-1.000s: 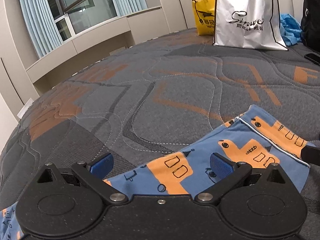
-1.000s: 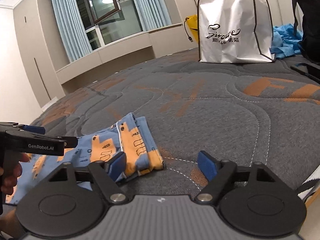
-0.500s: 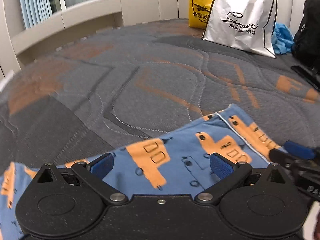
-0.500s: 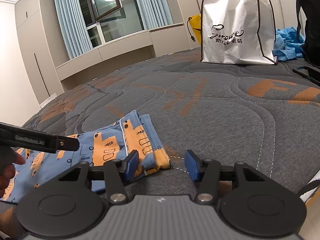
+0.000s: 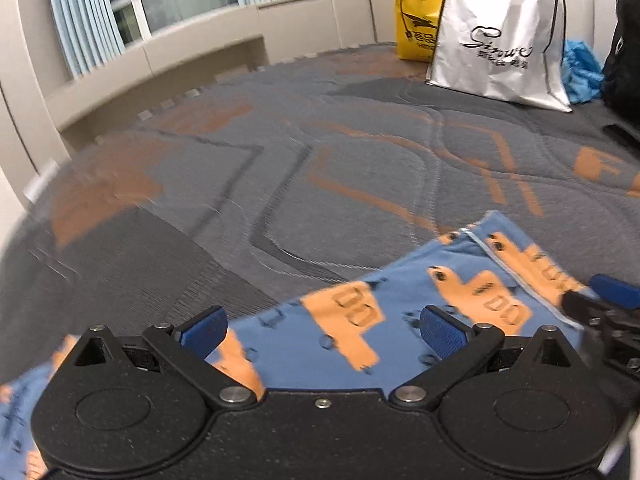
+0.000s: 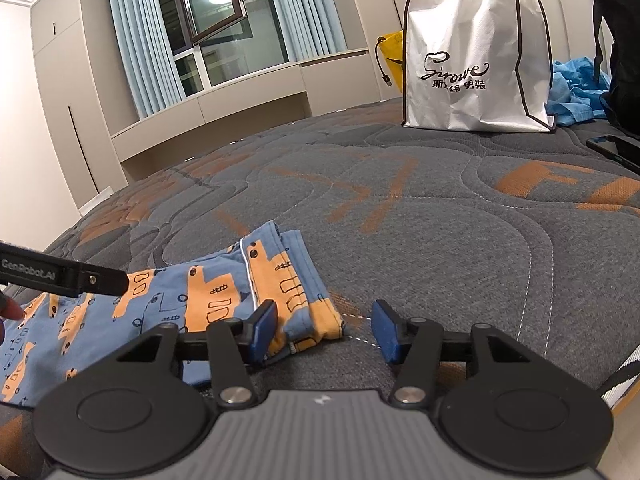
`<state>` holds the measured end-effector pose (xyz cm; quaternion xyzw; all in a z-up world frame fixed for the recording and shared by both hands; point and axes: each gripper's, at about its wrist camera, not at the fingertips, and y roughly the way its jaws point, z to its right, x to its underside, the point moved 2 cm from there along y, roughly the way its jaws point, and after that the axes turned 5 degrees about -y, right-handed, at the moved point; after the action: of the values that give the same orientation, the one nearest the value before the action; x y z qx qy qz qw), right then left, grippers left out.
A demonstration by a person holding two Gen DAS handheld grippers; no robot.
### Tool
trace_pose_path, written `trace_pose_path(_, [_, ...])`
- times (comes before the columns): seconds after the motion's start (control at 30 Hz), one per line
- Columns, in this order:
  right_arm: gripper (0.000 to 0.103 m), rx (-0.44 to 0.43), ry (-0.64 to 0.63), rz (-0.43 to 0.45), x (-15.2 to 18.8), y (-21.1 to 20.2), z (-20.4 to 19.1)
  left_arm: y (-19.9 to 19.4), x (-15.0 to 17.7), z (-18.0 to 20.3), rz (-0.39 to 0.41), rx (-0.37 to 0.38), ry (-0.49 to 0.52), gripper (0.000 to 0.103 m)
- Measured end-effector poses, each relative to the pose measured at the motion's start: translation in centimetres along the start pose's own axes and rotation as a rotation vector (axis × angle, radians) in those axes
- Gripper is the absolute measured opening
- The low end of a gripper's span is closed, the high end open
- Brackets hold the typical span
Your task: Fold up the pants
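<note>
Blue pants [image 6: 168, 304] with an orange vehicle print lie flat on the grey-and-orange quilted mattress [image 6: 440, 248], at its near edge. Long axis runs sideways across the right wrist view: the banded end with white piping points toward the mattress middle, and the rest trails off past the left frame edge. The white shopping bag [image 6: 472, 68] stands far beyond the pants, well apart from them, with a yellow bag [image 5: 418, 22] just behind it and crumpled blue cloth [image 6: 576, 92] beside it.

Right tool [image 6: 324, 330] sits low at the pants' banded end. Its jaws have just been closing and now stand about half apart. The corner of the band lies between them; the left pad [image 6: 262, 330] is at the cloth, the other pad is clear of it over bare mattress. No grip yet.

Left tool [image 5: 320, 330] hovers over the middle of the pants, jaws wide, with cloth showing between the pads but not pinched. In the right wrist view its black finger reaches in above the print.
</note>
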<state>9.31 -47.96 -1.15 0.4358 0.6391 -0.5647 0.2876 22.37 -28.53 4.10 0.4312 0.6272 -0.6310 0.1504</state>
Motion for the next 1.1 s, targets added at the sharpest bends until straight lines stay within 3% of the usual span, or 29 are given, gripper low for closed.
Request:
trace_pose_path(0.1, [0.058, -0.002, 0.002, 0.001, 0.0, 0.0, 0.0, -0.3, -0.2, 0.2, 0.041, -0.070, 0.045, 0.102])
trace_pose_path(0.43, [0.059, 0.000, 0.000, 0.005, 0.1, -0.1, 0.0, -0.6, 0.0, 0.6, 0.109, -0.205, 0.162, 0.102])
trace_pose_path(0.73, [0.060, -0.003, 0.002, 0.011, 0.1, -0.2, 0.0, -0.4, 0.1, 1.2, 0.135, -0.246, 0.219, 0.102])
trace_pose_path(0.87, [0.062, -0.011, -0.003, 0.014, 0.1, -0.1, -0.1, -0.1, 0.1, 0.8, 0.116, -0.167, 0.169, 0.102])
trace_pose_path(1.0, [0.038, -0.053, -0.004, 0.006, -0.1, 0.2, -0.3, 0.0, 0.2, -0.3, 0.142, 0.046, 0.018, 0.102])
trace_pose_path(1.1, [0.038, -0.050, 0.005, 0.006, -0.1, 0.2, -0.4, 0.0, -0.5, -1.1, 0.190, 0.215, -0.099, 0.101])
